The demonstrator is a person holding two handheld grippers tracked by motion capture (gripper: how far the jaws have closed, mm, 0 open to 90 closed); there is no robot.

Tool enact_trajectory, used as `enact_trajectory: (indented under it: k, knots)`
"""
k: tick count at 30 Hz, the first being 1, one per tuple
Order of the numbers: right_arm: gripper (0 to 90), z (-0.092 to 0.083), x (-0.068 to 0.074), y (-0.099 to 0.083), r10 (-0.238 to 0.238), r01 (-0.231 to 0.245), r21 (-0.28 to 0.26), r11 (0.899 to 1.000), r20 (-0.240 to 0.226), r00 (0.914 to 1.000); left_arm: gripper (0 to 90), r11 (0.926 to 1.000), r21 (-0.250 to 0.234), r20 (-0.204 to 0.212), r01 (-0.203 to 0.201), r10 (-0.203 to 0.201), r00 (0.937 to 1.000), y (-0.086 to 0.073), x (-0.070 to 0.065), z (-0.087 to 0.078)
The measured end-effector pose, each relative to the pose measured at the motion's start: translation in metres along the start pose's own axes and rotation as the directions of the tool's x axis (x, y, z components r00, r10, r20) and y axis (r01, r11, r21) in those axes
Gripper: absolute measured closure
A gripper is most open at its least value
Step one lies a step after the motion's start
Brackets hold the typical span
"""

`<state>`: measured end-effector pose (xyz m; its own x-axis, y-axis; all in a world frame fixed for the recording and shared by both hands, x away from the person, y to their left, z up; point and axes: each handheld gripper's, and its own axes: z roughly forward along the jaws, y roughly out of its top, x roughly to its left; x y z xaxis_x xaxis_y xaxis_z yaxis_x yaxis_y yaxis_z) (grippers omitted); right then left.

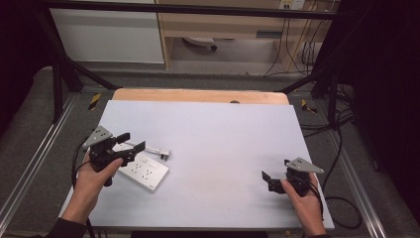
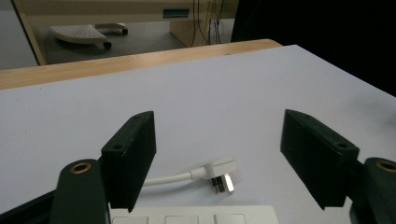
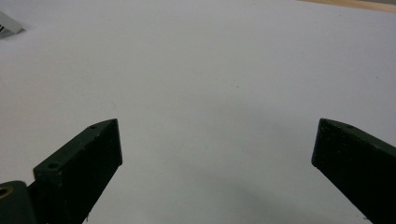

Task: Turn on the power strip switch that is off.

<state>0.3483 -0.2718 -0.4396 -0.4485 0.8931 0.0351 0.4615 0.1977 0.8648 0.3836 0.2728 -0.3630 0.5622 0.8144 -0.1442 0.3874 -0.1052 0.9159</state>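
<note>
Left gripper (image 1: 132, 141) hovers over power strip (image 1: 144, 171) near table's left edge.

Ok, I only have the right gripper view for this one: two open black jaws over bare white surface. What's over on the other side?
Observer: A white power strip lies flat at the near left.
Operator: Is the left tool gripping it?
Observer: No, the left tool hangs over the strip's far end, jaws apart and closed on nothing.
Operator: What's ahead of that tool?
Observer: A white plug lies on the surface just beyond the strip, on a short white cable.
</note>
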Motion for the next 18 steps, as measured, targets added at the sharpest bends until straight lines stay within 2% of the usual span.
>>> enact_trajectory:
  k: [8, 10, 12, 18]
  knots:
    - [2.2, 0.000, 0.000, 0.000, 0.001, -0.001, 0.001, 1.000, 0.001, 1.0000, 34.8, 0.9999, 0.011, 0.001, 0.000, 0.000, 1.0000, -0.003, -0.002, 0.007]
    - [2.2, 0.000, 0.000, 0.000, 0.001, -0.001, 0.001, 1.000, 0.001, 1.0000, 37.8, 0.9999, 0.014, -0.023, -0.002, 0.002, 0.9997, -0.004, -0.002, 0.008]
    - [2.2, 0.000, 0.000, 0.000, 0.001, -0.001, 0.001, 1.000, 0.001, 1.0000, 41.4, 0.9999, 0.012, -0.030, 0.004, -0.003, 0.9995, -0.005, -0.002, 0.010]
    - [2.2, 0.000, 0.000, 0.000, 0.004, -0.004, 0.001, 1.000, -0.001, 1.0000, 45.0, 0.9997, 0.025, -0.017, 0.004, -0.003, 0.9998, -0.010, -0.002, 0.014]
